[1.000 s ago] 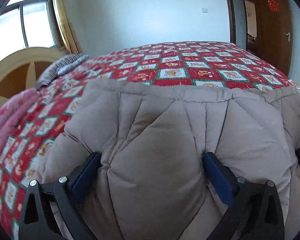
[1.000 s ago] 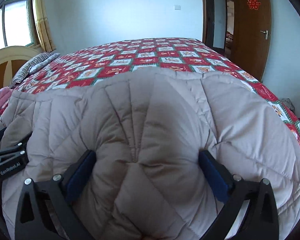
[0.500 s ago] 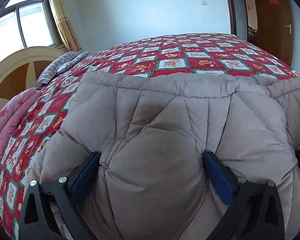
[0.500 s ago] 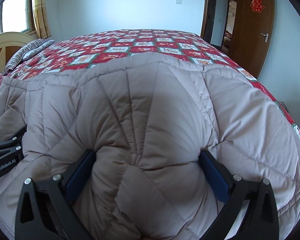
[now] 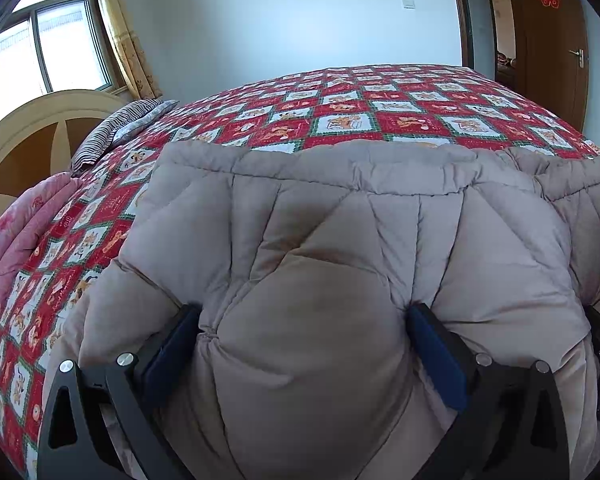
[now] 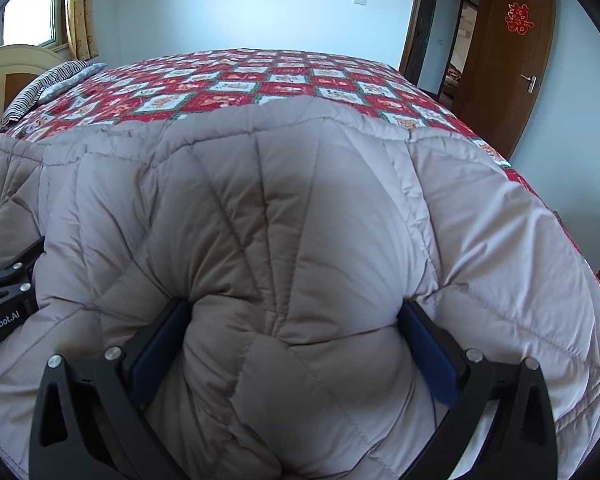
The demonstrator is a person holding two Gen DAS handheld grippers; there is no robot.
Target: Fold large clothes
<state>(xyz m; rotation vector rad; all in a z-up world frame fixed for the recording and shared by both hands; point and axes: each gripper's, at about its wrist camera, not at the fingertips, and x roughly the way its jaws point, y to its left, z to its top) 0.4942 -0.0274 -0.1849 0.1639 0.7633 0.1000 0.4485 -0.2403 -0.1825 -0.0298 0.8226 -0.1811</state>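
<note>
Plainly, both tongs are clenched on thick bunches of the taupe quilted down coat: the left tongs pinch a puffed fold between their blue pads, and the right tongs do the same just beside them, on the same garment. The coat lies on the bed, spread over its red patchwork quilt, its stitched hem edge toward the far side. By my judgement one fold is under way, the gripped near edge being carried toward that far hem; laying it down, smoothing, and any further fold remain. No containers show. A striped pillow and pink bedding rest near the headboard.
</note>
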